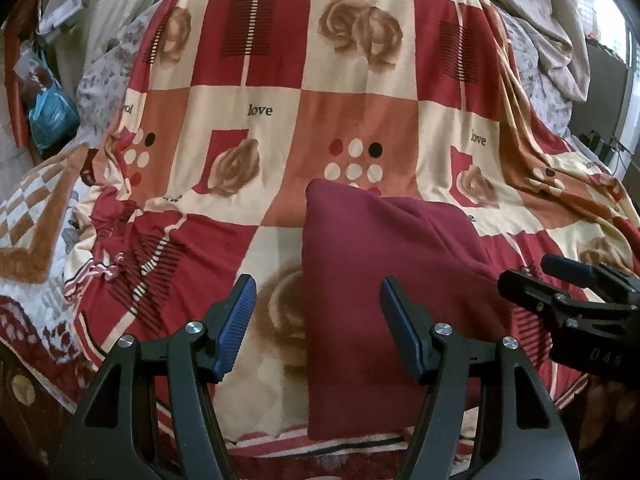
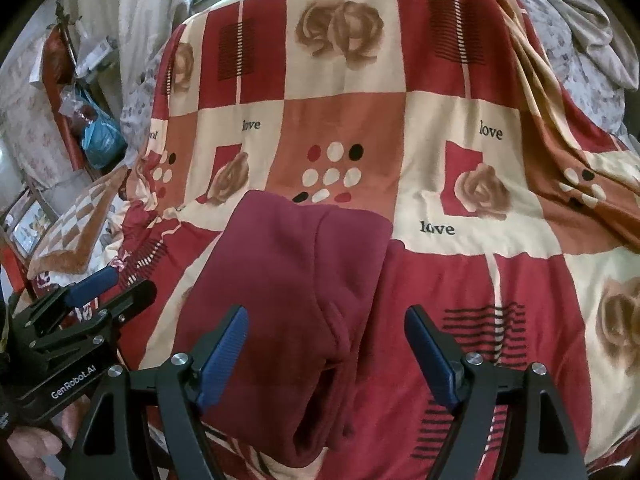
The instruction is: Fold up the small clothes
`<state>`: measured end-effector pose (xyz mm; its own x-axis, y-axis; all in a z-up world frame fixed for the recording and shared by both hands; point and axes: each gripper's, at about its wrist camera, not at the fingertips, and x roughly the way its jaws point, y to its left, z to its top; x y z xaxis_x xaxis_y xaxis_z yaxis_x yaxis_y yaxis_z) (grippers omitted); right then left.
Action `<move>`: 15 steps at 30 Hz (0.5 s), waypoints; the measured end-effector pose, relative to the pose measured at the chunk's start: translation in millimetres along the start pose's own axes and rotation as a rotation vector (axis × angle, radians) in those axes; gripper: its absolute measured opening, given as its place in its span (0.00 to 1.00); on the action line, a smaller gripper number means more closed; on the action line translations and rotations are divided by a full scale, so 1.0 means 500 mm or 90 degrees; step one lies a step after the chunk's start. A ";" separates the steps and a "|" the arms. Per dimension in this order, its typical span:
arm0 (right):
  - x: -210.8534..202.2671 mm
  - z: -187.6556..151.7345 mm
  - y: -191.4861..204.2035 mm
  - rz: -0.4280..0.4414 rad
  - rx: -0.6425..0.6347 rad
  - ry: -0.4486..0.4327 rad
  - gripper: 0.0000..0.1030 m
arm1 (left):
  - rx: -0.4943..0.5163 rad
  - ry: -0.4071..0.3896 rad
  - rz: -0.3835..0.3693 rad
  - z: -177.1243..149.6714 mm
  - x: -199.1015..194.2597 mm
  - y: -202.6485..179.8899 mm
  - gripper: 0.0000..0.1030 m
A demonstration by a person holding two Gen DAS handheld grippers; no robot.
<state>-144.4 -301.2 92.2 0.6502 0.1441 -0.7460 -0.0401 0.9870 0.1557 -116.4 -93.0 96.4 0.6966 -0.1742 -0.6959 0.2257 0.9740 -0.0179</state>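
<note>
A dark red fleece garment (image 1: 384, 292) lies folded into a long strip on the patterned bedspread (image 1: 280, 92). It also shows in the right wrist view (image 2: 292, 288), with a thick open hem near the camera. My left gripper (image 1: 316, 320) is open and empty, above the garment's left edge. My right gripper (image 2: 326, 352) is open and empty, over the garment's near right part. The right gripper also shows at the right of the left wrist view (image 1: 560, 280). The left gripper shows at the left of the right wrist view (image 2: 100, 292).
The red and cream bedspread (image 2: 440, 92) with roses and "love" print covers the bed. A brown checked blanket (image 1: 36, 216) lies at the left. Grey floral bedding (image 1: 540, 80) and a pale sheet sit at the back right. A blue bag (image 2: 100, 140) hangs at the left.
</note>
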 end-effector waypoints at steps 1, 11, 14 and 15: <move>0.002 0.000 0.002 -0.001 -0.003 0.001 0.76 | 0.000 0.000 0.001 0.000 0.000 0.001 0.63; 0.014 0.001 0.012 -0.013 -0.006 0.007 0.76 | -0.016 -0.001 0.016 0.001 0.009 0.020 0.63; 0.018 0.001 0.011 -0.010 0.000 0.011 0.77 | -0.019 0.001 0.018 0.002 0.011 0.023 0.63; 0.020 0.002 0.011 -0.009 0.000 0.012 0.77 | -0.019 0.000 0.019 0.003 0.011 0.024 0.63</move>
<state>-137.5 -294.4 86.1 0.6358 0.1309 -0.7607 -0.0310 0.9891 0.1443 -108.7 -82.4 93.3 0.7023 -0.1454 -0.6969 0.1850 0.9826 -0.0186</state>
